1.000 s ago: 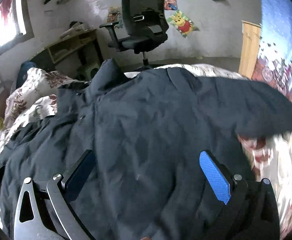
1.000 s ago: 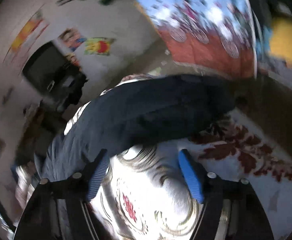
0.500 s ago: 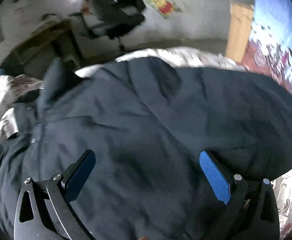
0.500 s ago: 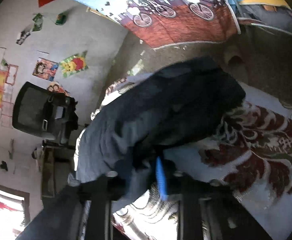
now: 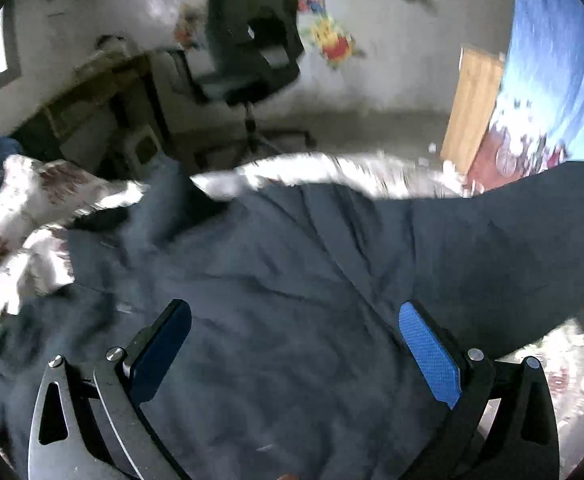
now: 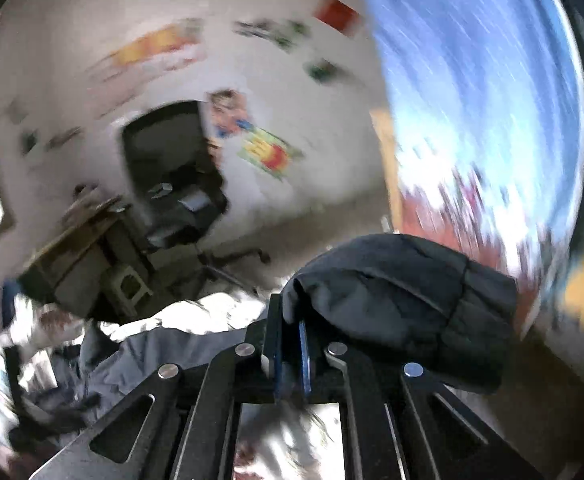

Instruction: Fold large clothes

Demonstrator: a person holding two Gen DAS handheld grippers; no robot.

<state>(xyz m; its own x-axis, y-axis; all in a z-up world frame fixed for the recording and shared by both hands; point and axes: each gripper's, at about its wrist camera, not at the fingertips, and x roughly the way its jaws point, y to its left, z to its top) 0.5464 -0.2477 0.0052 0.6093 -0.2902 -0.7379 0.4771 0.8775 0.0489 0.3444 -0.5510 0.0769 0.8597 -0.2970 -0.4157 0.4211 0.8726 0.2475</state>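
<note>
Whitewashed walls hung with cartoon posters (image 5: pixel 334 42) are closing off the far side of the room, where a black office chair (image 5: pixel 251 48) is standing beside a cluttered wooden desk (image 5: pixel 91 92); a blue patterned curtain (image 5: pixel 552 60) is hanging at the right, with a pale wooden board (image 5: pixel 472 104) leaning just beside it. Nearer to us, a floral bedspread (image 5: pixel 23 208) is covering the bed, and the dark navy jacket (image 5: pixel 292 300) we are folding is lying spread across most of it, its collar pointing toward the far left. We are holding the left gripper (image 5: pixel 296 344) over the middle of the jacket, its blue-padded fingers (image 5: pixel 428 352) standing wide apart and gripping nothing; the cloth is filling the gap between them. We are holding the right gripper (image 6: pixel 289 340) clamped narrow on a bunched sleeve (image 6: pixel 404 300) of the jacket, lifted clear of the bedspread at the right, the fabric bulging over and to the right of the pinched pads; the right wrist view is blurring heavily.
</note>
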